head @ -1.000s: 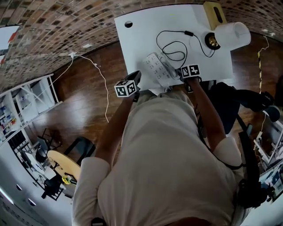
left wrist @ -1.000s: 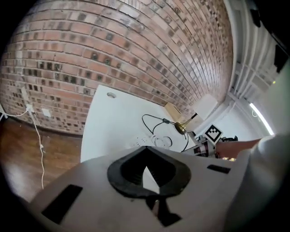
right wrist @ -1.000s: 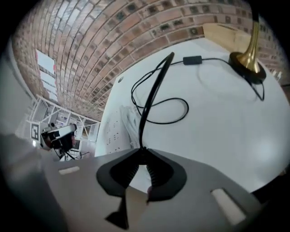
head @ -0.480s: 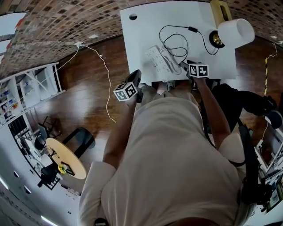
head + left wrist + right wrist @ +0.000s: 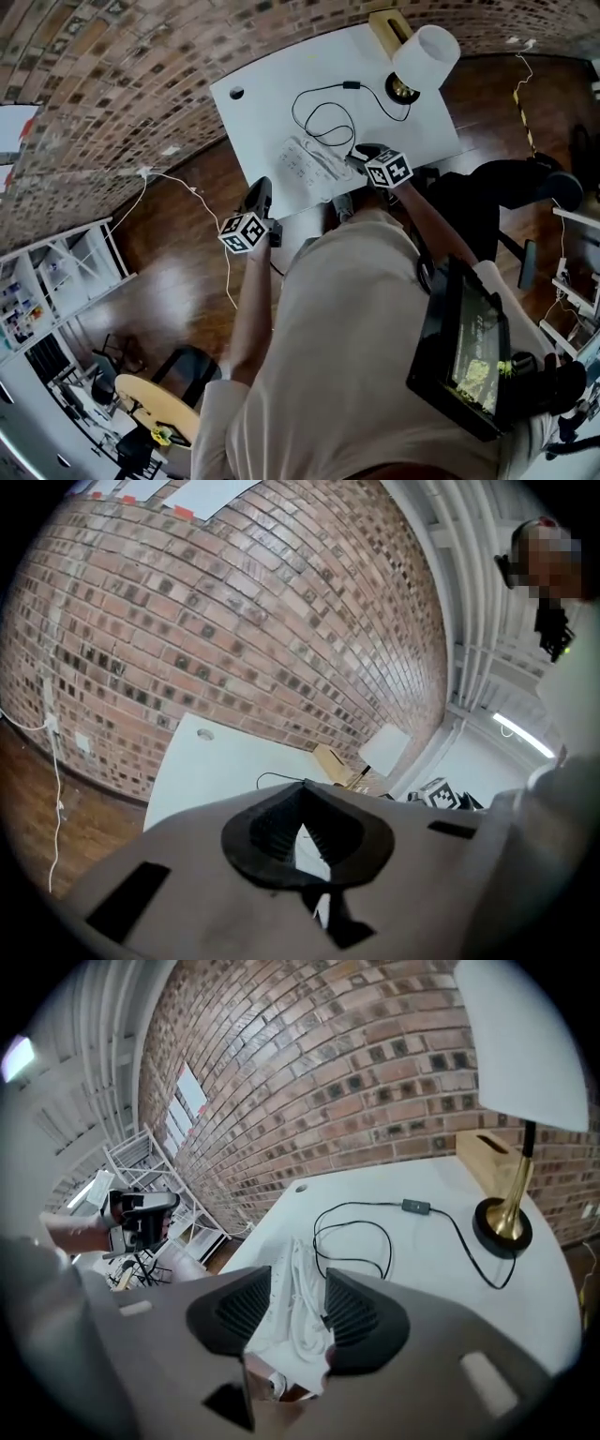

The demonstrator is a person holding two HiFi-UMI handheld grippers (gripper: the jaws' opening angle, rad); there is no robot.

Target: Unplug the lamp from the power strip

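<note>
Right gripper (image 5: 298,1296): jaws wide apart, gripping nothing. It is at the near edge of the white table (image 5: 441,1269), and the near end of the power strip (image 5: 291,1262) shows in the gap between the jaws. Contact between pads and strip cannot be confirmed.

Left gripper (image 5: 301,816): jaws drawn together at the tips, nothing between them. In the head view it hangs off the table's near-left side, well apart from the strip.

Progress: judged not yet started. The lamp's black cord (image 5: 361,1206) runs from the lamp (image 5: 525,1044) at the far right of the table, loops once, and returns to the strip's near end. A small dark part (image 5: 322,1322) close beside the right jaw may be the plug, but it is too small to confirm. Nothing shows a plug lifted free. Remaining steps: grip the plug, steady the strip, pull the plug out.

Orientation: the strip lies flat, sockets up. Its long axis runs almost straight away from the right gripper, angled slightly left. Its own white cable lies bunched alongside.
</note>
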